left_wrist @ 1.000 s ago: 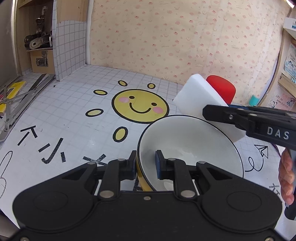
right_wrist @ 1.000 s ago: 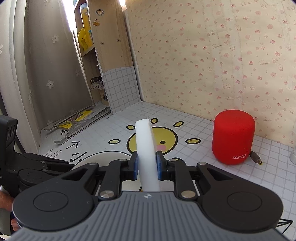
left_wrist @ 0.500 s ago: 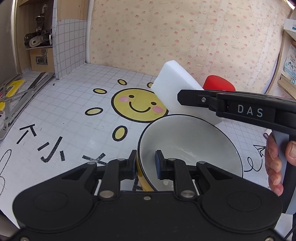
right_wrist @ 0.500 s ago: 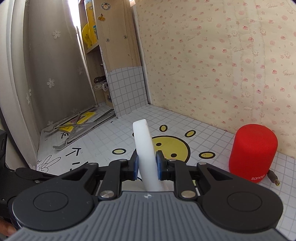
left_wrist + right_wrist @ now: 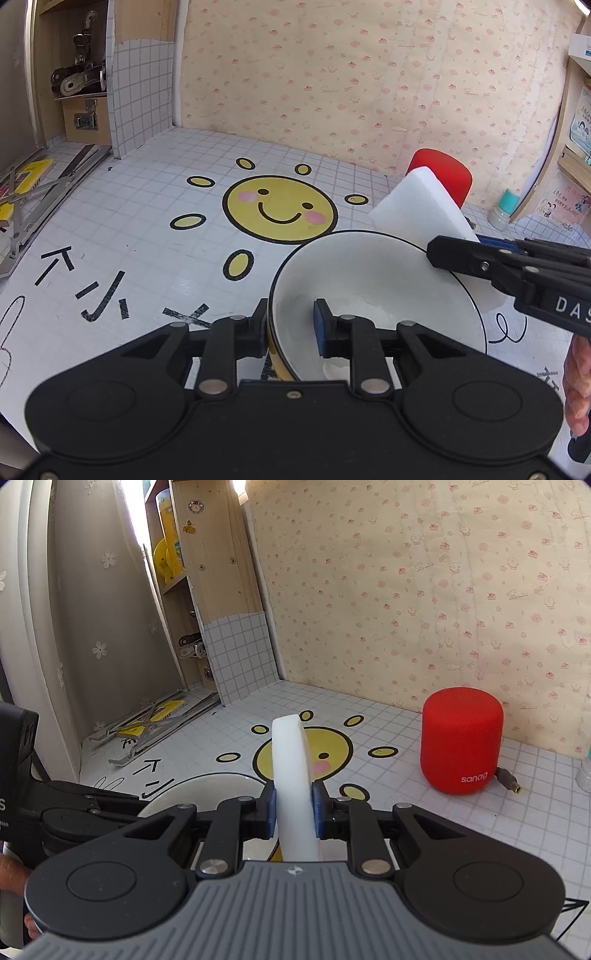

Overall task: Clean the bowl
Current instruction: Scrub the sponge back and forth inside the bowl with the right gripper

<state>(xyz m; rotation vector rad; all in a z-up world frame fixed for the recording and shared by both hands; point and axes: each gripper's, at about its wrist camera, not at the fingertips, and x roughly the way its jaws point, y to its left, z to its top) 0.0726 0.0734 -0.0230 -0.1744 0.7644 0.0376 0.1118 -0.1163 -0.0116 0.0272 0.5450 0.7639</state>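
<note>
A white bowl (image 5: 373,280) with a thin black rim and yellow outside is pinched at its near wall by my left gripper (image 5: 290,325), shut on it. My right gripper (image 5: 293,810) is shut on a white sponge block (image 5: 291,768), held on edge. In the left wrist view the sponge (image 5: 417,218) hangs at the bowl's far right rim, with the right gripper's black arm (image 5: 517,273) reaching in from the right. Part of the bowl (image 5: 207,794) shows low in the right wrist view, behind the fingers.
A red cylindrical speaker (image 5: 461,746) stands by the wallpapered wall with a cable plug beside it. Folded metal stands and a yellow item (image 5: 22,184) lie at the left by a wooden shelf unit. A smiling sun is printed on the tiled tabletop (image 5: 147,206). A small teal-capped bottle (image 5: 504,210) stands far right.
The sponge swung left over the bowl half a second ago and has now come back right and lower, to the bowl's far right rim. The left gripper and bowl stayed put.
</note>
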